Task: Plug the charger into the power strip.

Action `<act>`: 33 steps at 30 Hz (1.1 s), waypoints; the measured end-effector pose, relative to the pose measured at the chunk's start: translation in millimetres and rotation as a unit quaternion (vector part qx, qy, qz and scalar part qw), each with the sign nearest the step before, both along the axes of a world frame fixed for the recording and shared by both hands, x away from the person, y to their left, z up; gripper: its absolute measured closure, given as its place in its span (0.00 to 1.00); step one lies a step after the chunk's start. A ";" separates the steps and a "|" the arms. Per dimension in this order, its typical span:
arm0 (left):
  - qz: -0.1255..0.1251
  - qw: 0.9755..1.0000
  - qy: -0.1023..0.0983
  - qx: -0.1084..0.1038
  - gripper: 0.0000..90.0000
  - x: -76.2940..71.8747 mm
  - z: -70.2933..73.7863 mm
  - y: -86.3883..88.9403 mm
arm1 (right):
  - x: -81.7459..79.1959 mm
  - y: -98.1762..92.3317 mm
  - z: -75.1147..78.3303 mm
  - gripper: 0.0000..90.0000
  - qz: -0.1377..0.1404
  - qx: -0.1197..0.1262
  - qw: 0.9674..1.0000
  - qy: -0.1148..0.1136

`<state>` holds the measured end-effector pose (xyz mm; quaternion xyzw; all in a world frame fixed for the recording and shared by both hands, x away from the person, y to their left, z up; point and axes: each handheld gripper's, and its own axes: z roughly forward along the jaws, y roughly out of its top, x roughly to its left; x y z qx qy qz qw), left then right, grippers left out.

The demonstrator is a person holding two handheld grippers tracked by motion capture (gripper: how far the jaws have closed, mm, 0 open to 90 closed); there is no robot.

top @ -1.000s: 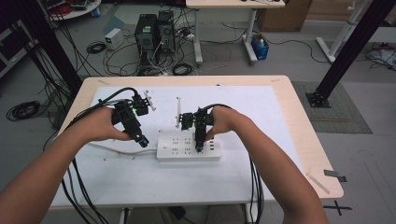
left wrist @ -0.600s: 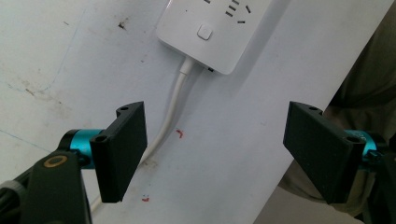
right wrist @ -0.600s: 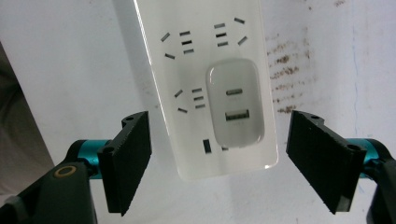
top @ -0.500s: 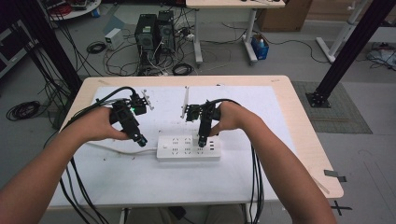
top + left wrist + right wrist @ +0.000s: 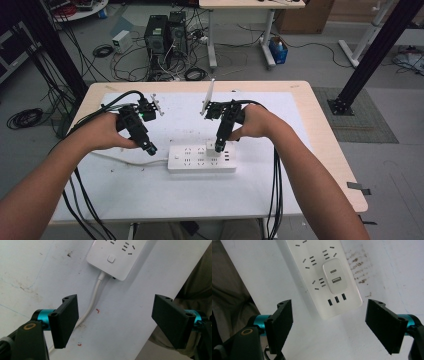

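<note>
Light wood surface [image 5: 320,115] with a white sheet [image 5: 150,195] over most of it, the sheet scuffed and speckled with brown and red marks in both gripper views; white power strip [image 5: 201,158] lies flat near the middle of the sheet, its white cord [image 5: 120,160] running off its left end across the sheet. A small white charger [image 5: 334,277] is plugged into the strip near its right end, just above three USB slots, two ports on its face. Left gripper [image 5: 148,146] held in the left hand [image 5: 107,132], tip down just left of the strip, jaws spread wide and empty over the cord and the strip's button end in the left gripper view. Right gripper [image 5: 220,146] in the right hand [image 5: 255,122], tip over the charger end of the strip, jaws wide apart, holding nothing, charger between and beyond them. Black cables trail from both grippers off the near edge. Room: grey floor, computer towers [image 5: 165,32] and tangled cables behind the surface, another desk [image 5: 250,4] beyond, black frame posts at left and right, dark mat [image 5: 360,115] at right
</note>
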<state>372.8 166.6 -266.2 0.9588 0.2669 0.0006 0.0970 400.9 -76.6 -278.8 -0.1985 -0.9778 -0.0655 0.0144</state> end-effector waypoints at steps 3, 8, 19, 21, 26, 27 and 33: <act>0.002 1.000 0.001 -0.002 0.24 -0.1 0.9 0.9 | -0.4 -4.9 4.5 0.24 -0.011 0.007 1.000 -0.004; 0.007 1.000 0.000 0.003 0.24 0.4 2.2 1.4 | -2.1 -17.9 13.9 0.24 -0.045 0.007 0.999 -0.008; 0.034 0.999 -0.006 0.003 0.24 2.8 10.1 4.2 | -11.4 -44.2 28.0 0.24 -0.115 0.005 0.993 -0.019; 0.037 0.999 -0.006 0.002 0.24 3.5 11.2 5.1 | -13.7 -48.4 28.6 0.24 -0.125 0.000 0.992 -0.021; 0.036 0.999 -0.003 -0.001 0.24 3.5 13.0 5.6 | -18.0 -57.8 30.1 0.24 -0.142 -0.016 0.990 -0.020; 0.036 0.999 -0.002 -0.003 0.24 3.4 13.2 5.7 | -18.7 -59.7 30.2 0.24 -0.148 -0.014 0.989 -0.023; 0.036 0.999 -0.002 -0.002 0.24 3.3 14.9 5.5 | -18.2 -74.3 31.7 0.24 -0.181 -0.009 0.983 -0.028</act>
